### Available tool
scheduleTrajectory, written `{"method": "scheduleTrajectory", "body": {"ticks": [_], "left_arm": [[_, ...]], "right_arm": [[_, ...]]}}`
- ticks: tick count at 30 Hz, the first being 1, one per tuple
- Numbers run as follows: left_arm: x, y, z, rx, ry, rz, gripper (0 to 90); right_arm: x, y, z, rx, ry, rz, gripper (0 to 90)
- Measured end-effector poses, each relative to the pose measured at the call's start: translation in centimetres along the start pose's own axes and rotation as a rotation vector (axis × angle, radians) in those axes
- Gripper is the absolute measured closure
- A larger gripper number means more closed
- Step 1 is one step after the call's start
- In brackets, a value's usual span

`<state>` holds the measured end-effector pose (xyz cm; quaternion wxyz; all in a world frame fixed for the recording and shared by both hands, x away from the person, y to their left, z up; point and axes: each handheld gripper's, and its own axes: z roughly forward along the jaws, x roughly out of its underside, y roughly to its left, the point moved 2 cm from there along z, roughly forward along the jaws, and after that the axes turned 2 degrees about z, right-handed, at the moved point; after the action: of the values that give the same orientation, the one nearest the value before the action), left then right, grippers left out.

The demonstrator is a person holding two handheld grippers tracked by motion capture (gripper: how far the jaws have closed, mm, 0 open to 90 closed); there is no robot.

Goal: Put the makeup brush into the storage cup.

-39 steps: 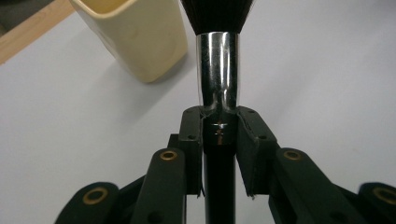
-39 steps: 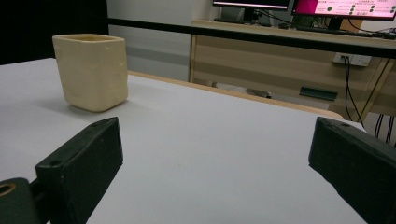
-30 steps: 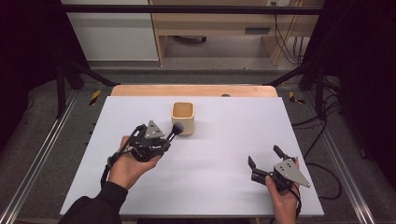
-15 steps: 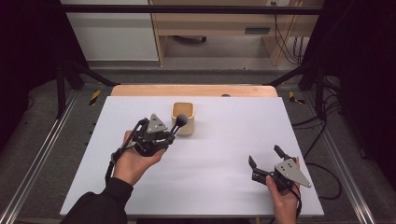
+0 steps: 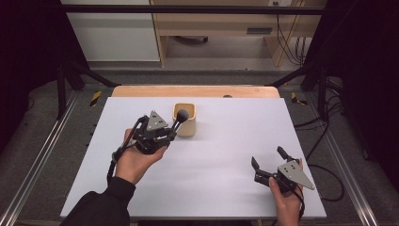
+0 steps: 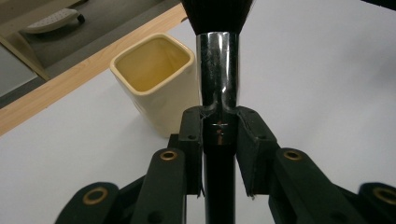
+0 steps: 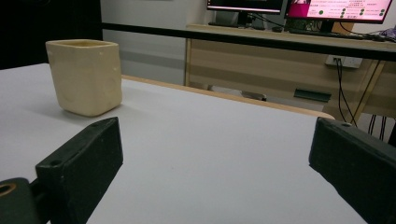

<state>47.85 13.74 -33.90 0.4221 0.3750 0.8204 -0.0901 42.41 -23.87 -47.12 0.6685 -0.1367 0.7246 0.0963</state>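
Observation:
A cream square cup (image 5: 187, 121) (image 6: 156, 79) (image 7: 85, 75) stands upright near the table's far middle. My left gripper (image 5: 170, 132) (image 6: 219, 133) is shut on a makeup brush (image 5: 180, 117) (image 6: 218, 84) with a chrome ferrule and black bristles. The brush head hangs over the cup's near left rim. My right gripper (image 5: 270, 162) (image 7: 210, 154) rests low at the front right of the table, jaws wide apart with nothing between them.
The white table top (image 5: 226, 146) has a wooden strip (image 5: 195, 91) along its far edge. Metal frame rails (image 5: 42, 155) run down both sides. A desk with monitors (image 7: 299, 9) stands beyond the table.
My left gripper has carried the brush forward and to the right, from beside the cup to over its rim. The right gripper has barely moved.

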Motion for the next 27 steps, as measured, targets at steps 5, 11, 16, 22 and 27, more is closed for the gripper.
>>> {"method": "scheduleTrajectory", "body": {"ticks": [5,11,16,22,27], "left_arm": [[-0.3,0.4,0.3,-0.01,-0.013,-0.012,72.8],[-0.7,0.5,0.5,-0.011,-0.033,-0.02,72.8],[-1.1,0.2,0.4,-0.021,-0.055,-0.02,72.8],[-1.5,0.3,0.5,-0.053,-0.111,-0.024,72.8],[-1.8,0.6,0.6,-0.052,-0.155,-0.057,72.8]], "right_arm": [[0.0,-0.2,0.0,0.007,-0.007,0.002,2.9],[0.0,-0.2,0.0,0.007,-0.009,0.003,3.0],[0.0,-0.1,0.0,0.006,-0.009,0.004,3.0],[0.0,-0.1,0.0,0.002,-0.009,-0.004,3.0],[0.0,0.0,-0.1,0.001,-0.014,-0.006,3.1]]}}
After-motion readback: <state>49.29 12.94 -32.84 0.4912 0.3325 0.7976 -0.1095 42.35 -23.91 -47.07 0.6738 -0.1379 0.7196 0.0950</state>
